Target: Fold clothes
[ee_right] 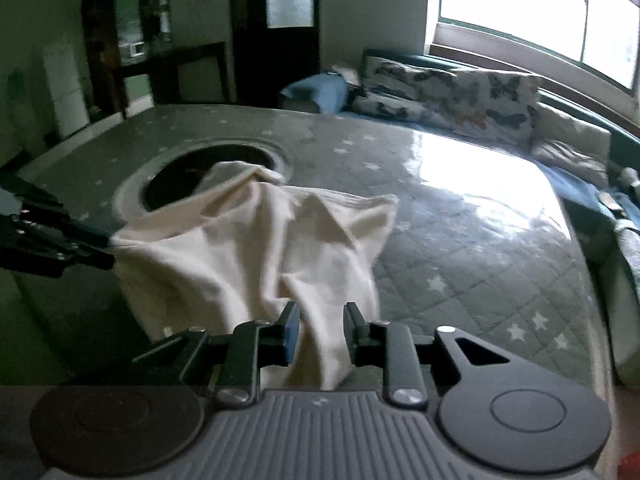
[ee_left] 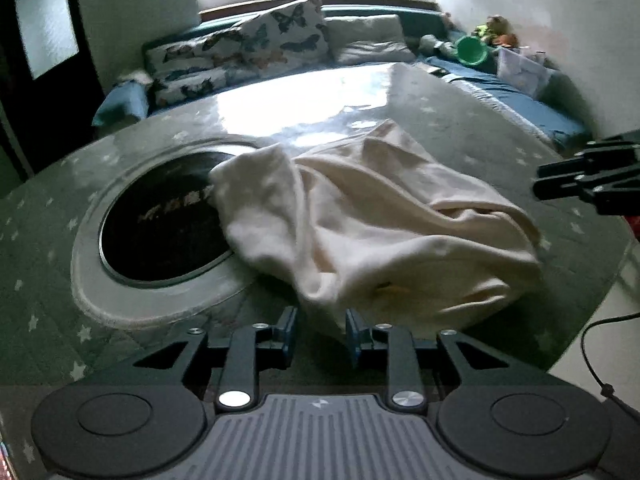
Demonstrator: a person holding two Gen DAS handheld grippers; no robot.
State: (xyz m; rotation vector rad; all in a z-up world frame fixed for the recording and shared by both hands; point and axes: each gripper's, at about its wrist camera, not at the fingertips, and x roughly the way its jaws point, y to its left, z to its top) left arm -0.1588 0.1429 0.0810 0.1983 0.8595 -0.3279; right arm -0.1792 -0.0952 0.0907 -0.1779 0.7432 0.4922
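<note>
Writing on dark disc (ee_left: 168,216): unreadable | left hand-held gripper (ee_left: 321,334): released | right hand-held gripper (ee_right: 320,332): released, cream garment (ee_right: 248,256) between

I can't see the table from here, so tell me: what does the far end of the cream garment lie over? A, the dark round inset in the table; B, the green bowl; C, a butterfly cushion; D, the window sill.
A: in the left wrist view the cream garment drapes its far end over the rim of the dark round inset, well short of the cushions.
</note>
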